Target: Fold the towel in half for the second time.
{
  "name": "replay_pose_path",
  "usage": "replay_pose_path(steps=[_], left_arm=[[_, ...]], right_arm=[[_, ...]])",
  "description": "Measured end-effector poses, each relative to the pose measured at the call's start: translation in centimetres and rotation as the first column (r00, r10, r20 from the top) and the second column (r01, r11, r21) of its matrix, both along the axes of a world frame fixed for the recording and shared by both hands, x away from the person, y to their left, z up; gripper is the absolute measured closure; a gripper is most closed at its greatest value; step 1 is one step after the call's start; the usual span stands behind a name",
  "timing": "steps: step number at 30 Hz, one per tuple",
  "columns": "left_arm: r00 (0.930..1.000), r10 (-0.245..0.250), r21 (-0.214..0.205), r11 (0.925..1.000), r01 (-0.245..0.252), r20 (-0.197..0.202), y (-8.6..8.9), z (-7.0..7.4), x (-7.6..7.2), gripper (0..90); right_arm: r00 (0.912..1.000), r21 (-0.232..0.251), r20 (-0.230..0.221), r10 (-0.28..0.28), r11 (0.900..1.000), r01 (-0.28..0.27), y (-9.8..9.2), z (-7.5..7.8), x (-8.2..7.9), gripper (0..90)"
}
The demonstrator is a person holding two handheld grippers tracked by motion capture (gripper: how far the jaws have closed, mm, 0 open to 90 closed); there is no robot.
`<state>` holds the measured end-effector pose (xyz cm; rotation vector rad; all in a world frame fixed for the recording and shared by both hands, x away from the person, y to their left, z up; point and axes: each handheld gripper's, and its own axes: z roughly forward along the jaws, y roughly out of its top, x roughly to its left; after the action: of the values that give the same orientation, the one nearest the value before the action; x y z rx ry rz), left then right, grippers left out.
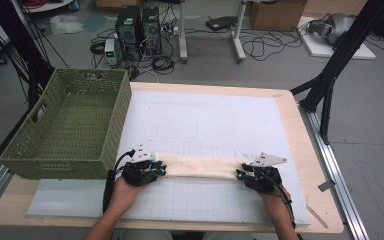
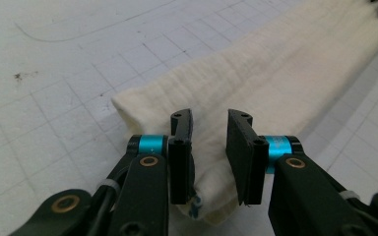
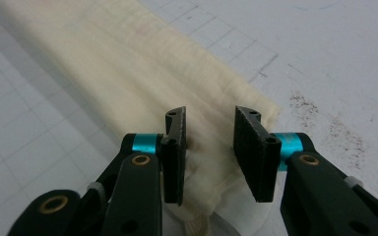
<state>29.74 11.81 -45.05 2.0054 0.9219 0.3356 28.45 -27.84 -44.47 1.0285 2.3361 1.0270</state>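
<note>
Your folded cream cloth (image 1: 205, 167) lies as a long narrow strip across the near part of the white gridded mat (image 1: 210, 125) on the table (image 1: 300, 130), running from one hand to the other. Your left tongs (image 1: 161, 169) sit at the strip's left end, and in the left gripper view (image 2: 209, 147) their two black jaws stand on either side of a bunched corner of the cloth (image 2: 256, 73), with a clear gap between them and cloth rising into it; the left pad (image 2: 181, 147) lies against the fabric, but whether both press on it I cannot tell. Your right tongs (image 1: 241, 174) sit at the strip's right end. In the right gripper view (image 3: 209, 147) their jaws also straddle a gathered end of the cloth (image 3: 103, 64), fabric puckering up beside the left pad (image 3: 174, 152), the jaws parted, and again I cannot tell if they are pinching it. Both tongs point inward along the strip, toward each other. The green woven basket (image 1: 115, 120) stands at the table's left edge, just beside your left hand (image 1: 122, 192) and apart from the cloth.
</note>
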Motion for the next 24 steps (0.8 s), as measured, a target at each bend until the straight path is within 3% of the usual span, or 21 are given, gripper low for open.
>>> replay_pose_path(steps=[10, 16, 19, 22, 24], left_arm=[[1.0, 0.002, -0.004, 1.0, -0.002, -0.005, 0.1, 0.0, -0.3, 73.2], [0.9999, 0.006, -0.006, 1.0, -0.006, -0.009, 0.2, -0.1, -0.3, 74.2], [0.9999, 0.007, -0.014, 0.9999, -0.007, -0.011, 0.3, -0.1, -0.4, 74.4], [0.9997, -0.002, -0.045, 0.999, 0.001, -0.024, 0.6, -0.1, -0.2, 71.7], [0.9998, -0.005, -0.068, 0.9977, 0.003, -0.021, 0.9, 0.1, -0.2, 64.8]], right_arm=[[1.0, -0.008, -0.008, 0.003, 1.0, -0.003, -0.7, 0.2, -0.5, 65.2], [0.9997, 0.067, -0.021, -0.013, 0.9977, 0.014, -1.2, -0.5, -0.5, 65.0], [0.9997, 0.068, -0.022, -0.01, 0.9976, 0.011, -1.3, -0.4, -0.7, 64.5], [0.9999, 0.066, -0.015, -0.003, 0.9978, 0.004, -1.3, -0.2, -0.7, 57.1], [1.0, 0.077, -0.004, 0.0, 0.997, 0.001, -1.7, 0.2, -0.9, 52.3]])
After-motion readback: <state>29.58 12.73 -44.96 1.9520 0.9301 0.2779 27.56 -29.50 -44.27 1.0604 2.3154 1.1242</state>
